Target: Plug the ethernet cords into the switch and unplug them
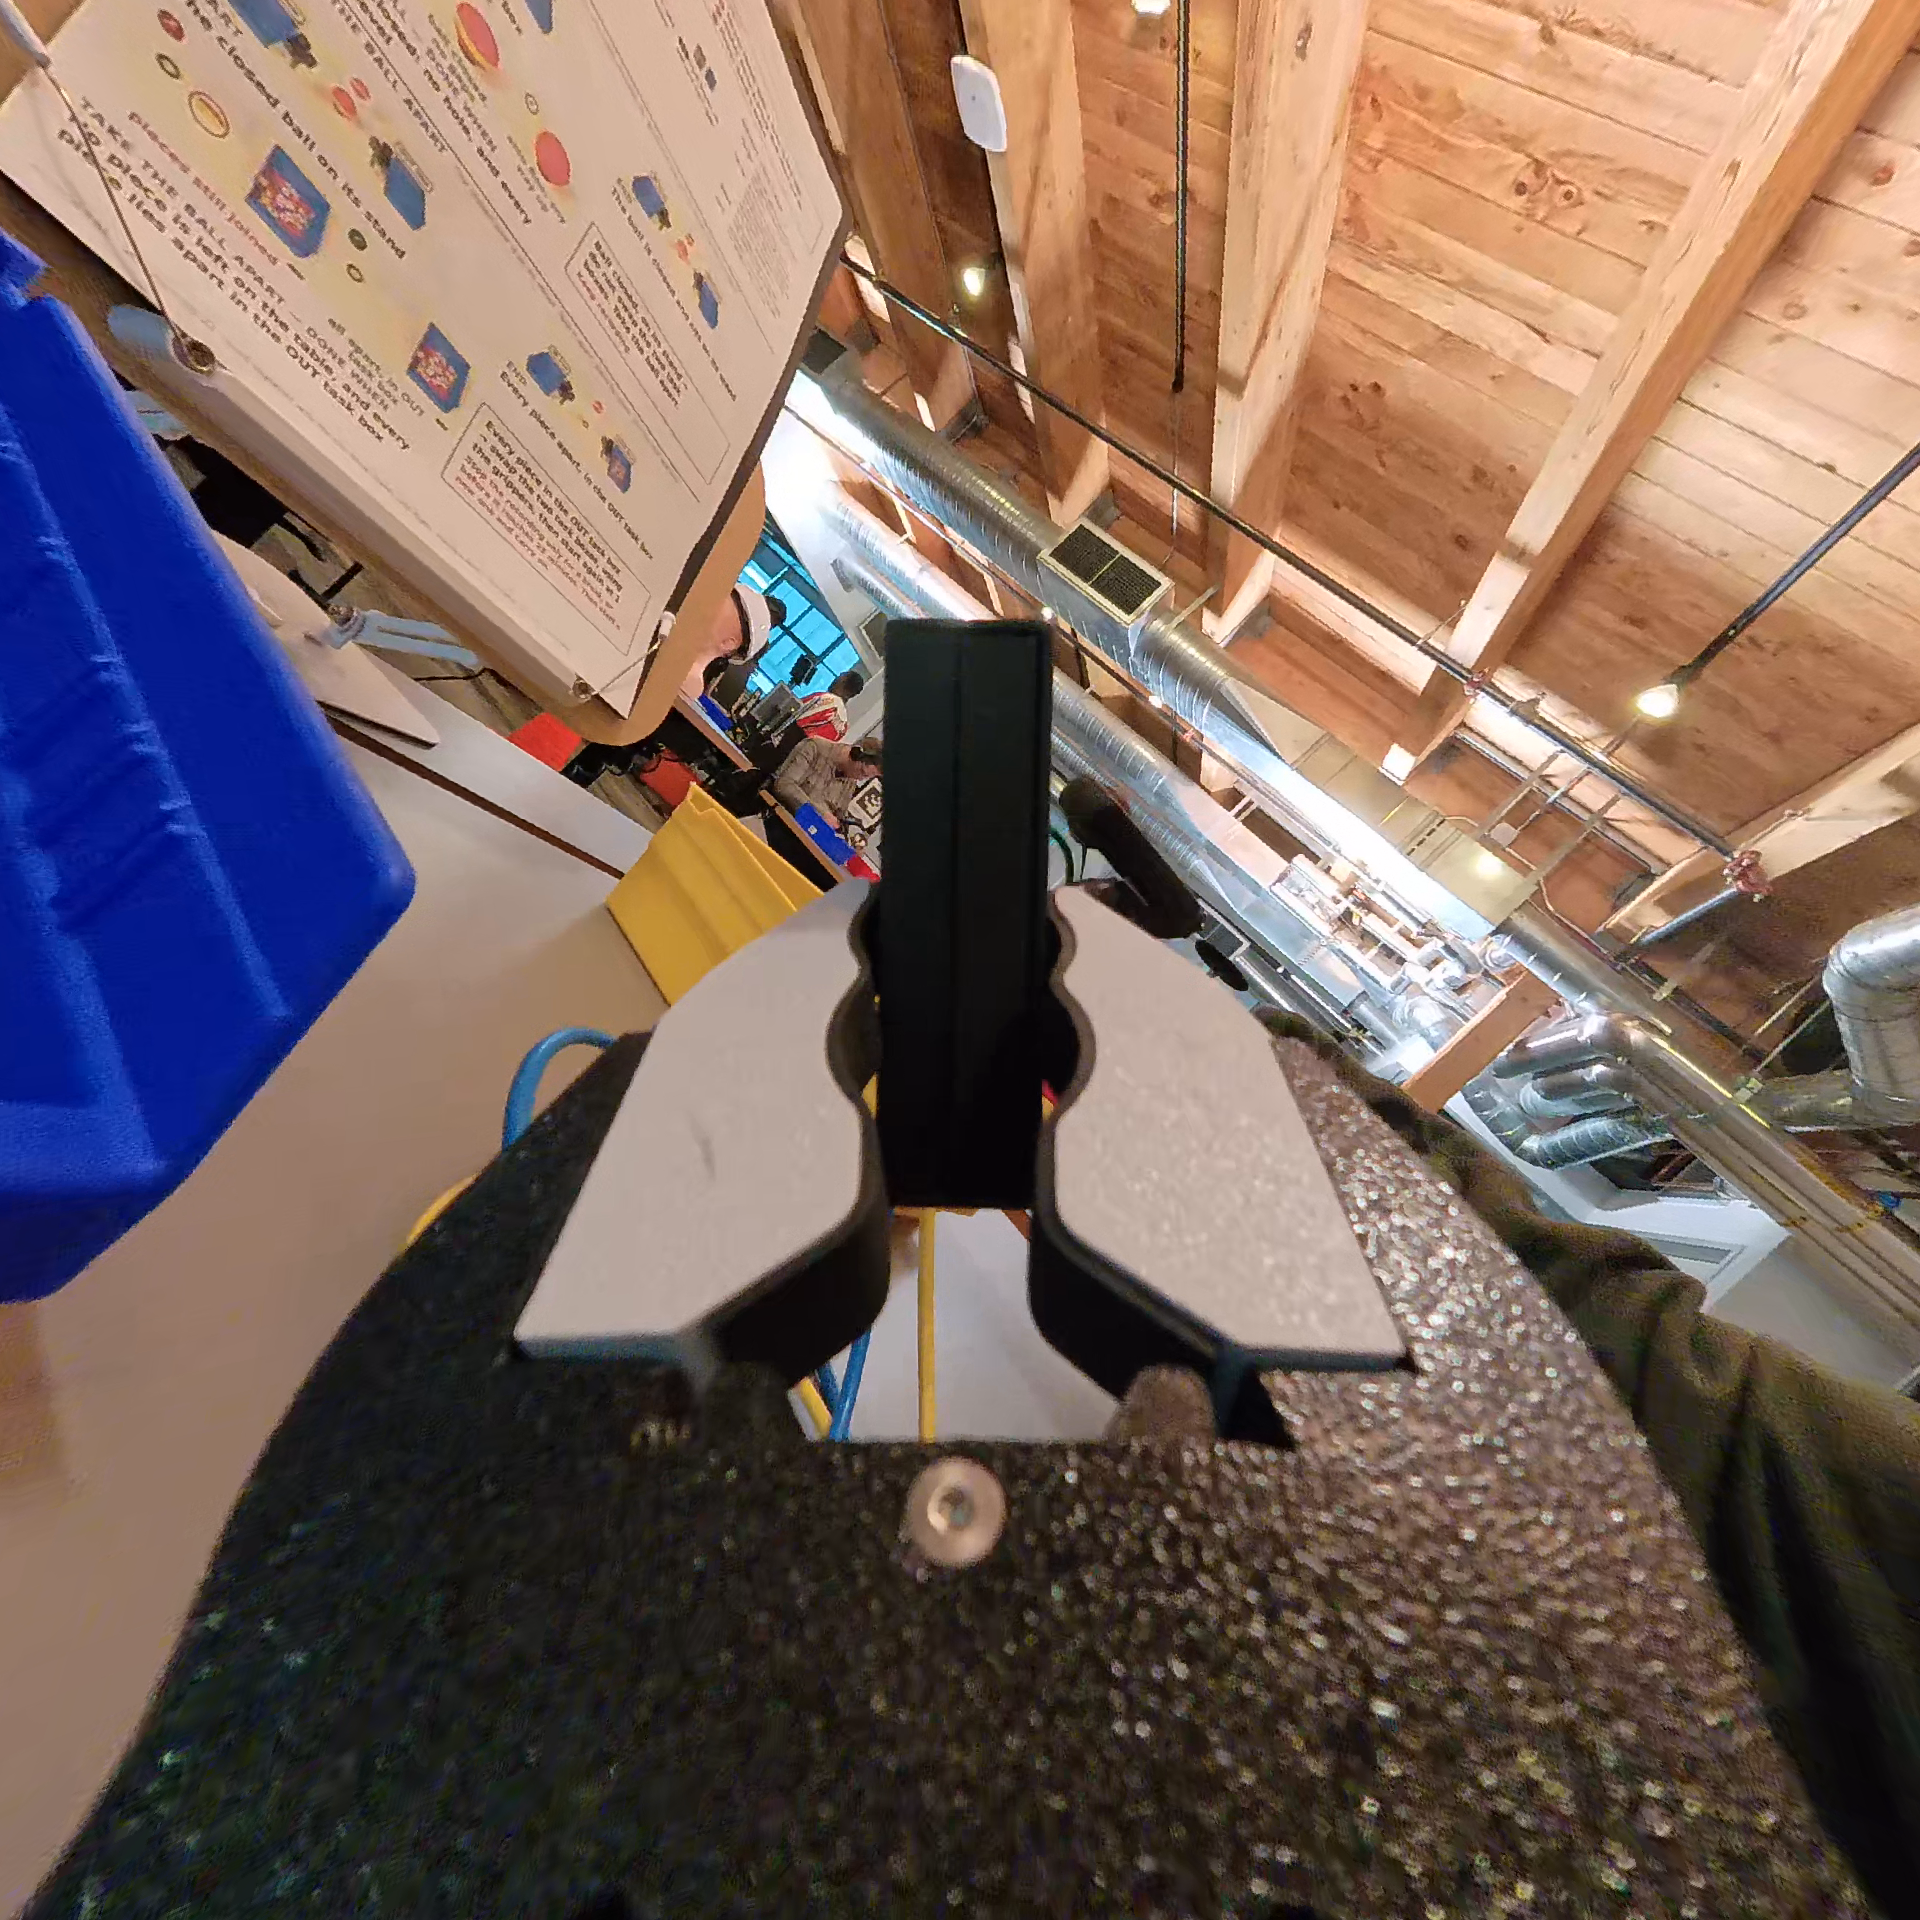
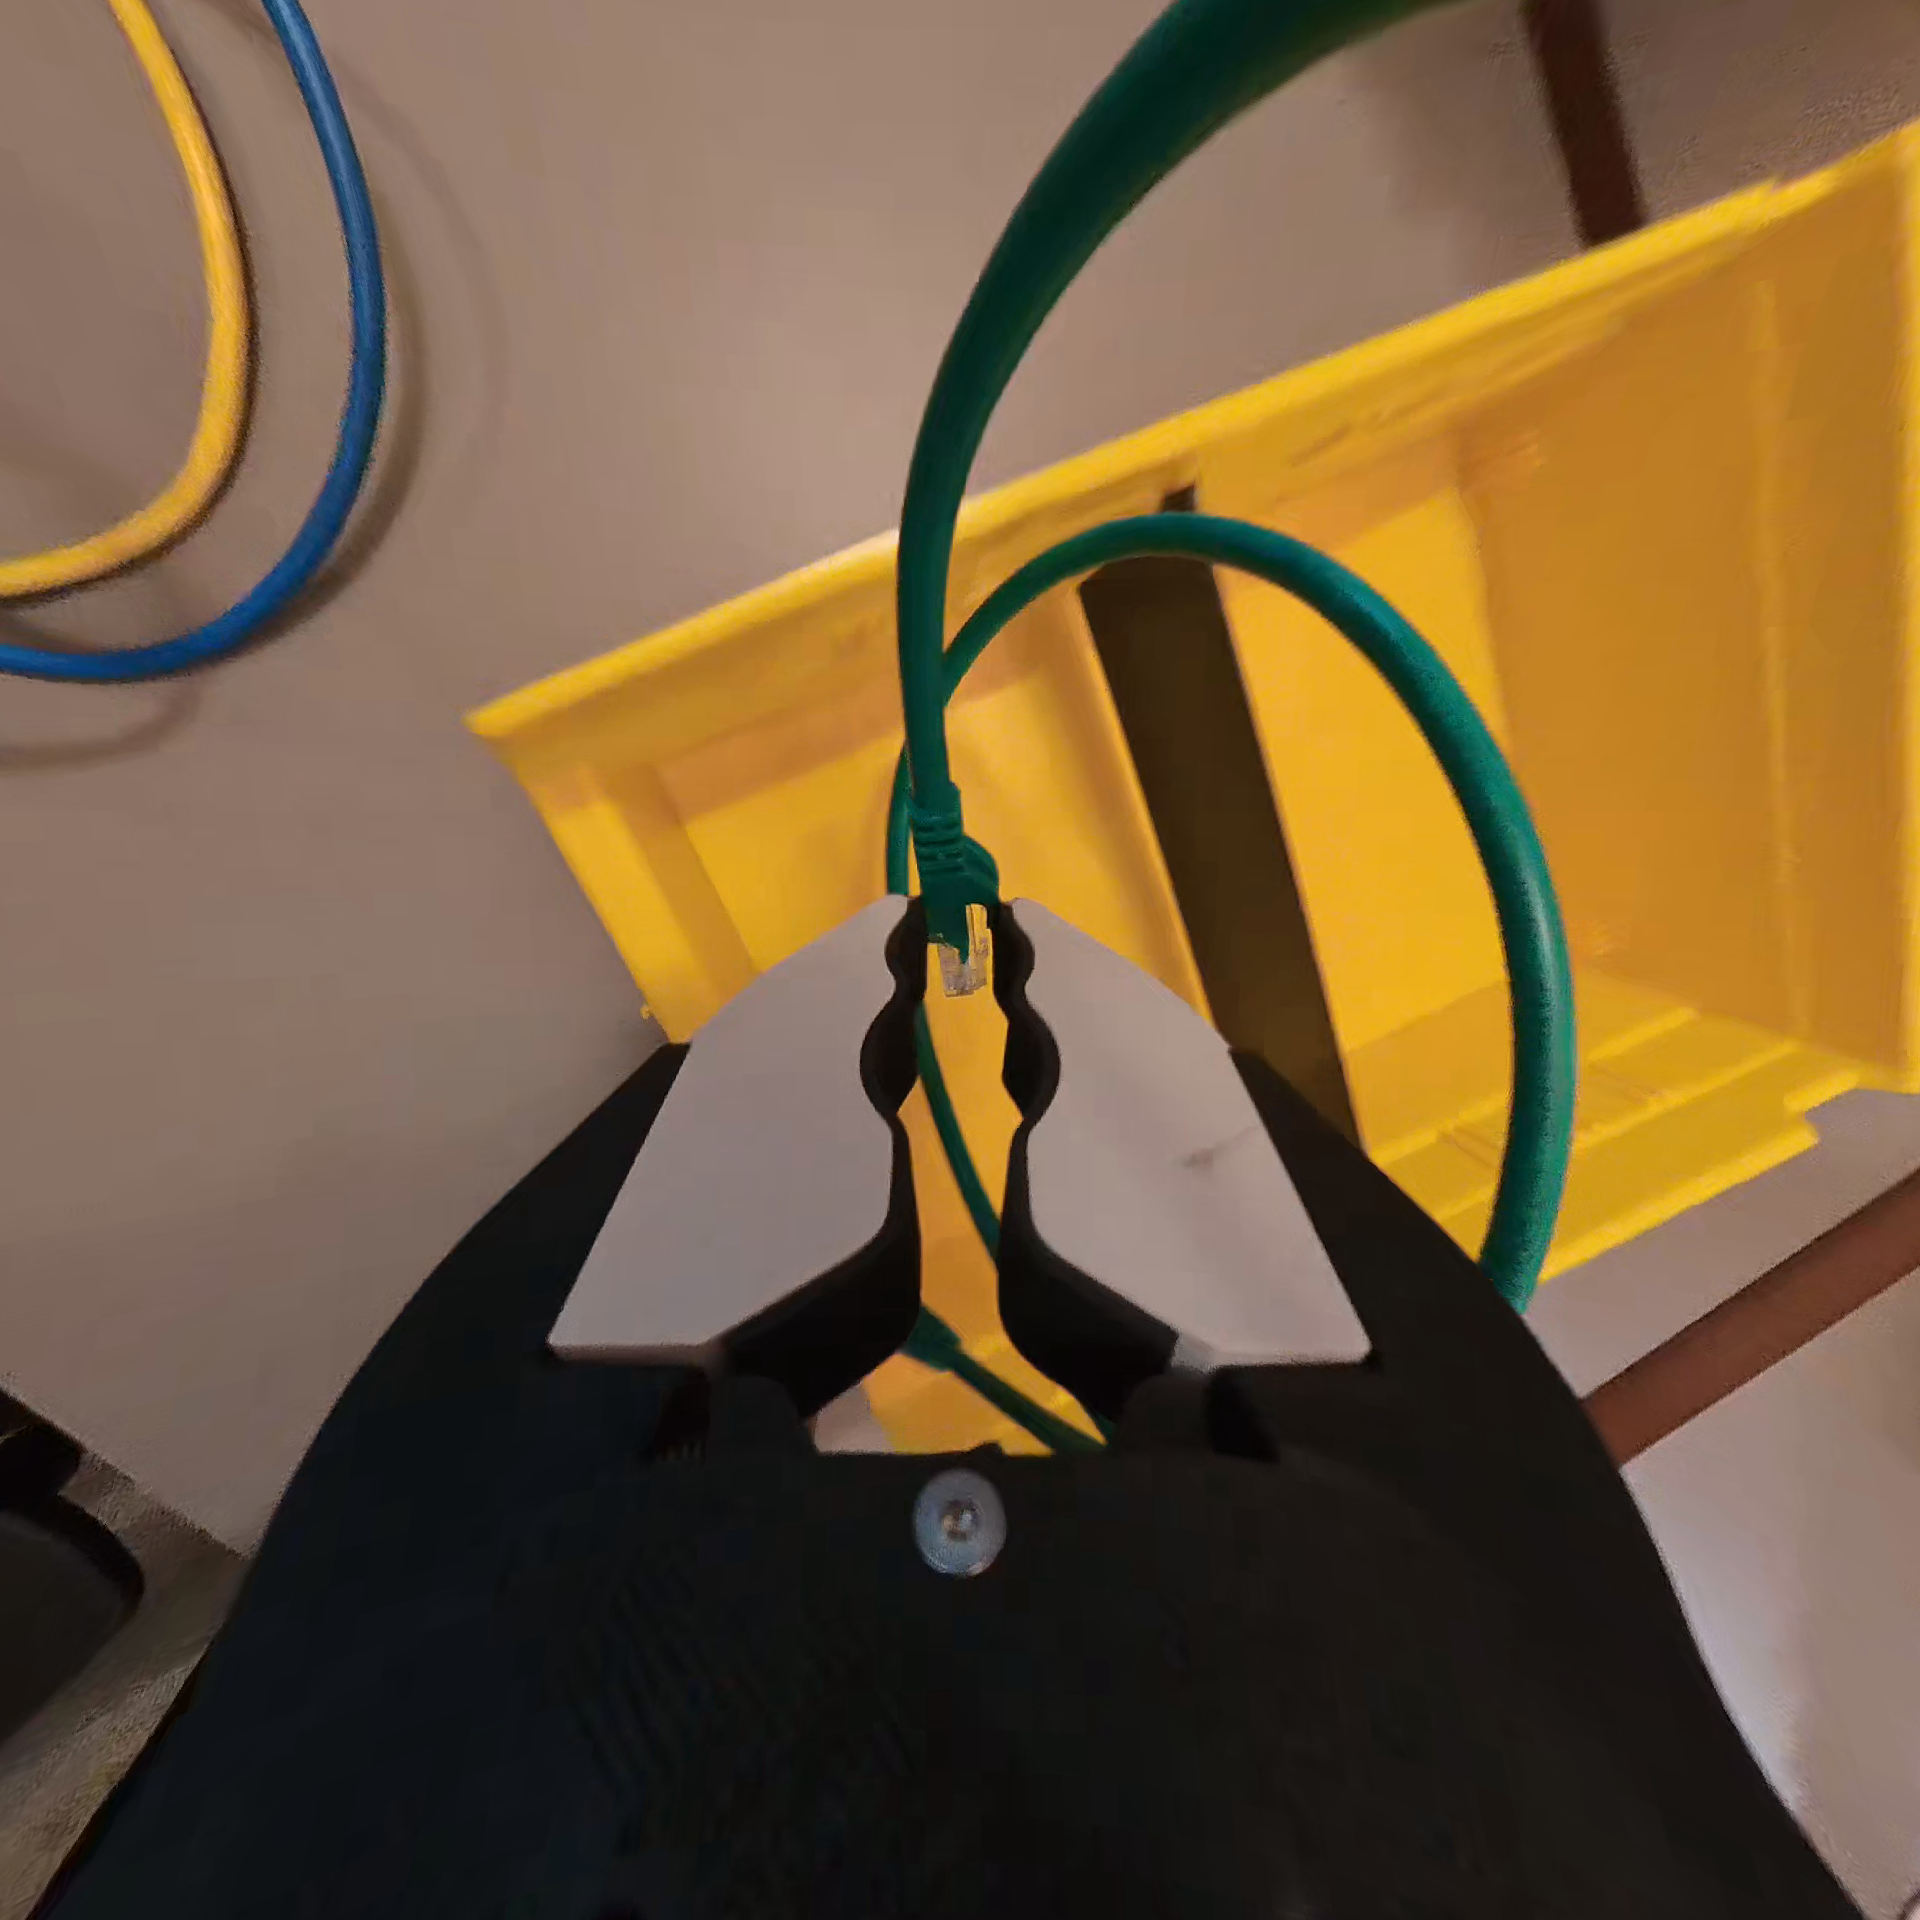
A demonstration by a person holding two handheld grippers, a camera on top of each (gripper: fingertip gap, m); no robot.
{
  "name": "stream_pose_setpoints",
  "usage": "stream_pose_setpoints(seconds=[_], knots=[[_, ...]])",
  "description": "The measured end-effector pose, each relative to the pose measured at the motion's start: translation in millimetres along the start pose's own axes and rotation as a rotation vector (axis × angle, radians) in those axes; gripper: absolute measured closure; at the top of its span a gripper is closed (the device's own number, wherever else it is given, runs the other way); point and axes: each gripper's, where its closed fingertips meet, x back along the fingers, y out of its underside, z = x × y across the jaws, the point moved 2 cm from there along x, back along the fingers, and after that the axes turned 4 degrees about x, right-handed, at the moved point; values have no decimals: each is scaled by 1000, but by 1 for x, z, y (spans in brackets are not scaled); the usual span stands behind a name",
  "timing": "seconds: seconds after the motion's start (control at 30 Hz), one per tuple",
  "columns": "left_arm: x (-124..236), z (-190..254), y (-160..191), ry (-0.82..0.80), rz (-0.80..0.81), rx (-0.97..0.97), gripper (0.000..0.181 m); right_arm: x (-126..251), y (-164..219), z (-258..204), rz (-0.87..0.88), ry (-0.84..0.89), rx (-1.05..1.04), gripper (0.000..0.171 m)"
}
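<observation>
In the left wrist view my left gripper (image 1: 961, 997) is shut on a slim black box, the switch (image 1: 961, 831), which it holds upright and edge-on, tilted up toward the ceiling. Its ports are hidden. In the right wrist view my right gripper (image 2: 961, 961) is shut on the clear plug of a green ethernet cord (image 2: 1496, 831), which loops up and round above a yellow bin. A yellow cord (image 2: 213, 343) and a blue cord (image 2: 358, 416) lie loose on the tan table at the upper left. They also show under the left gripper: the yellow cord (image 1: 925, 1340) and the blue cord (image 1: 540, 1070).
A yellow bin (image 2: 1558, 727) lies on the table beyond the right gripper; it also shows in the left wrist view (image 1: 707, 894). A big blue bin (image 1: 156, 831) stands at the left. An instruction board (image 1: 436, 260) hangs above. People stand at stations far behind.
</observation>
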Motion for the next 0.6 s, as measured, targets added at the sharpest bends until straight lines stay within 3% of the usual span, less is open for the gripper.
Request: stream_pose_setpoints(seconds=[0.03,0.23,0.6], knots=[[0,-1,0,0,-1,5,155,8,-6,4,23,5,1,159],[-1,-7,3,-8,-3,26,154,38,-29,8,122,-44,-8,159],[-1,-6,5,-1,-13,34,155,-18,22,-15,25,-150,-93,159]])
